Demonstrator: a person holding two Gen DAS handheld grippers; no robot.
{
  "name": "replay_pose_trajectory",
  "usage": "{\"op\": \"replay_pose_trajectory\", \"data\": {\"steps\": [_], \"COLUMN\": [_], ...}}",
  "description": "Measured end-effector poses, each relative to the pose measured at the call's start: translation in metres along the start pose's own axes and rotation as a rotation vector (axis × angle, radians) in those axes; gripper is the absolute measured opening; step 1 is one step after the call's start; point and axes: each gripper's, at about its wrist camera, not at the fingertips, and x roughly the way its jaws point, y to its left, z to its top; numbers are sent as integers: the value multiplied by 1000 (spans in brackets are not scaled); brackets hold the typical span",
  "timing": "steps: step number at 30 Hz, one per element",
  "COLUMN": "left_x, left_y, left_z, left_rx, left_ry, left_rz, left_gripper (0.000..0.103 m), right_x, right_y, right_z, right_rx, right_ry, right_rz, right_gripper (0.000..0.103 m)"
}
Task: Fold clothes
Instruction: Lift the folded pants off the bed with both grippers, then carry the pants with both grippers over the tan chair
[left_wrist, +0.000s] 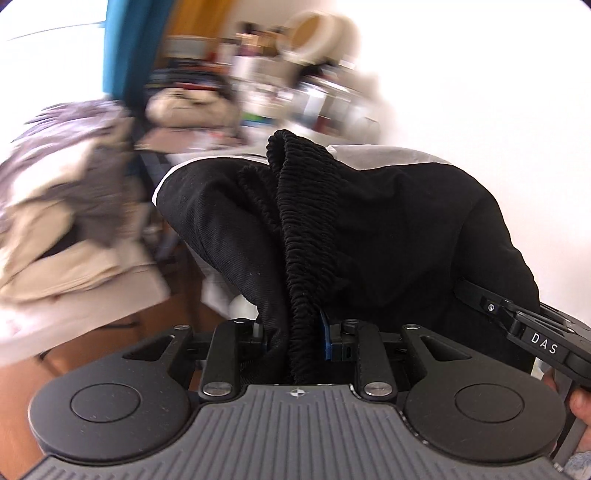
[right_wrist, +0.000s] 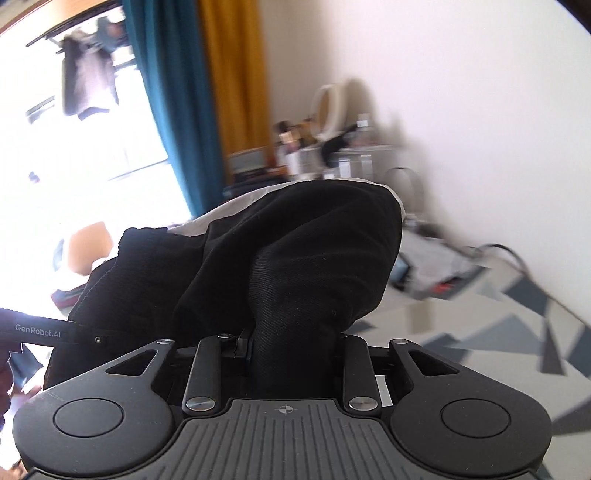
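My left hand-held gripper (left_wrist: 295, 338) is clamped on the ribbed elastic waistband (left_wrist: 306, 240) of a pair of black trousers (left_wrist: 406, 229). In the left wrist view the waistband runs as a gathered ridge from between the fingers near the bottom centre straight up to the middle of the frame, so its long axis points away from me, along the fingers. On either side of that ridge the cloth bulges out in smooth, finely woven black folds, filling the centre and right of the picture. A thin white edge (left_wrist: 388, 155) shows along the top and left border of the garment. At the right edge of this view my right hand-held gripper (left_wrist: 491, 306) reaches into the same dark cloth, and part of my hand (left_wrist: 580, 402) shows beneath it.

In the right wrist view my right hand-held gripper (right_wrist: 291, 350) is closed on a thick bunched fold of the same black trousers (right_wrist: 295, 258). The fold rises from between the fingers at the bottom centre and spreads into a rounded mass across the middle of the frame, with the same white edge (right_wrist: 236, 206) along its top. My left hand-held gripper (right_wrist: 85, 338) enters from the left edge, touching the cloth.

The garment hangs between both tools, lifted clear. Behind it, blurred, are a teal curtain (right_wrist: 173, 110) and a yellow curtain (right_wrist: 232, 74) at upper left, a pile of pale clothes (left_wrist: 62, 206) at left in the left wrist view, and a grey patterned bedcover (right_wrist: 517, 325) at lower right.
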Motion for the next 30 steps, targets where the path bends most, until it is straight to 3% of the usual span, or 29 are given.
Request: {"op": "replay_pose_trajectory", "data": {"steps": [4,15,20,25,30], "left_x": [-31,-121,-149,-156,-150], "left_y": [52,220,279,323,366], "left_z": [1,-16,-21,-22,-16], "left_rx": [-93,-296,-369,-439,-480], "left_ry": [-47,-167,-208,-204,-171], "left_rz": [80,230,314,375,397], "left_gripper": [25,24,24,24,24], "right_x": [36,108,133,158,196], "right_y": [68,300,391,461,502], "right_z": [16,17,12,8,5], "right_rx": [-71,-193,-238,-302,-306], "right_ry": [37,115,149,182,243], "right_rz": [120,318,411,476,500], "right_gripper": [24,23,23,23,23]}}
